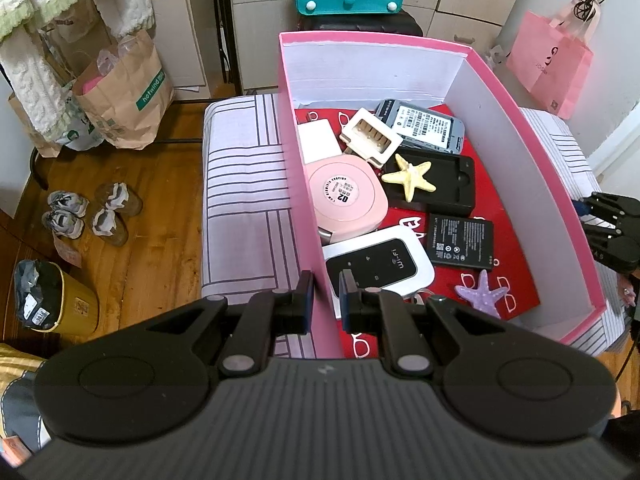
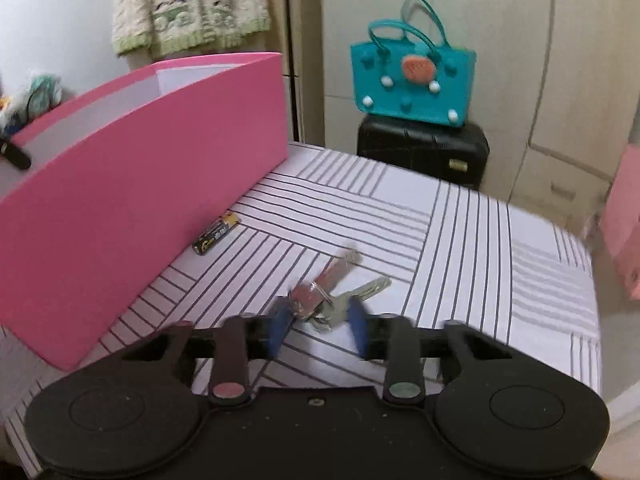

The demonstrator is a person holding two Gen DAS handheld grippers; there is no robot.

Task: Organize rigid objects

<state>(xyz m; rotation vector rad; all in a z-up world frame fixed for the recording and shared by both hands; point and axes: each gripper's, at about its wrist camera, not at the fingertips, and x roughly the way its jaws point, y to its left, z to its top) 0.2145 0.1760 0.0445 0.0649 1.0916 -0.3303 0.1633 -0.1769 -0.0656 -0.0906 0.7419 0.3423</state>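
A pink box (image 1: 536, 152) with white inner walls stands on the striped bed. It holds a pink round case (image 1: 346, 196), a white wifi router (image 1: 380, 260), black batteries (image 1: 460, 242), a yellow starfish (image 1: 410, 176) and a purple starfish (image 1: 482, 290). My left gripper (image 1: 326, 294) is shut on the box's left wall (image 1: 300, 184) near its front corner. My right gripper (image 2: 320, 320) is open, with a bunch of keys (image 2: 332, 292) on the bed between its fingertips. An AA battery (image 2: 218, 234) lies against the box's outer wall (image 2: 140, 168).
The striped bedcover (image 2: 460, 248) stretches right of the keys. A teal bag (image 2: 412, 80) sits on a black suitcase (image 2: 424, 148) beyond the bed. Paper bags (image 1: 124, 92), shoes (image 1: 92, 212) and a yellow bin (image 1: 60, 300) stand on the wooden floor at left.
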